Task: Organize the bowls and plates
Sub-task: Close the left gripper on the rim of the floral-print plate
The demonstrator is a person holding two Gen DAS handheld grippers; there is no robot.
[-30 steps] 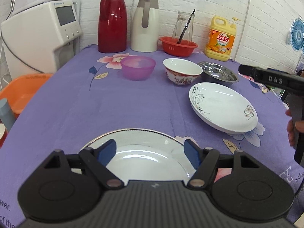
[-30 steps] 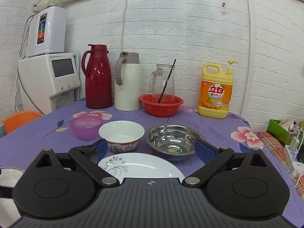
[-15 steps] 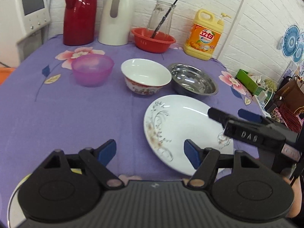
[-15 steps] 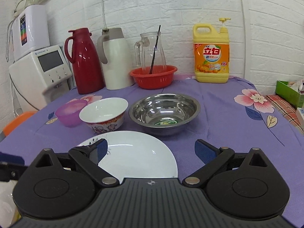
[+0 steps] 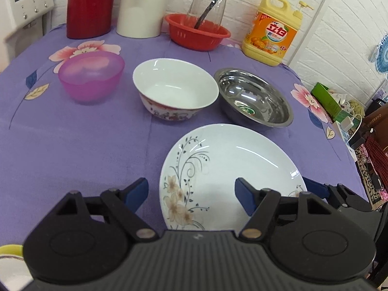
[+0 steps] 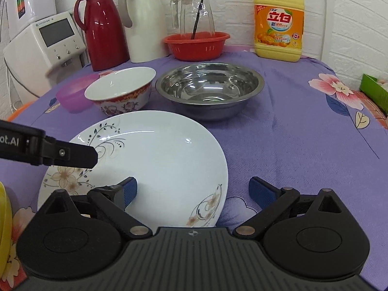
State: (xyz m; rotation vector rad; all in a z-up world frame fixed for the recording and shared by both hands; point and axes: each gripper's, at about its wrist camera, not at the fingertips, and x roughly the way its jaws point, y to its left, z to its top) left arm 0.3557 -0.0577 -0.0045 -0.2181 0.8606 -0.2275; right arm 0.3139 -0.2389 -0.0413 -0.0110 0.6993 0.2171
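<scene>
A white plate with a flower pattern (image 5: pixel 232 169) (image 6: pixel 155 160) lies on the purple cloth in front of both grippers. My left gripper (image 5: pixel 192 194) is open and empty, its fingers over the plate's near left rim. My right gripper (image 6: pixel 192 191) is open and empty, straddling the plate's near right rim. Behind the plate stand a white bowl with a red pattern (image 5: pixel 175 89) (image 6: pixel 121 92), a steel bowl (image 5: pixel 254 99) (image 6: pixel 209 89) and a pink plastic bowl (image 5: pixel 91 77) (image 6: pixel 74 94).
At the back stand a red flask (image 6: pixel 101 26), a white jug (image 6: pixel 143 21), a red basket (image 6: pixel 196 44) holding a glass pitcher, and a yellow detergent bottle (image 6: pixel 278 21). A white appliance (image 6: pixel 46 46) is at the left. A yellow rim (image 6: pixel 4 218) shows at the near left.
My left gripper has swung right, away from the gold-rimmed plate, to the flower plate. My right gripper has moved down and closer to that plate. Both stay open.
</scene>
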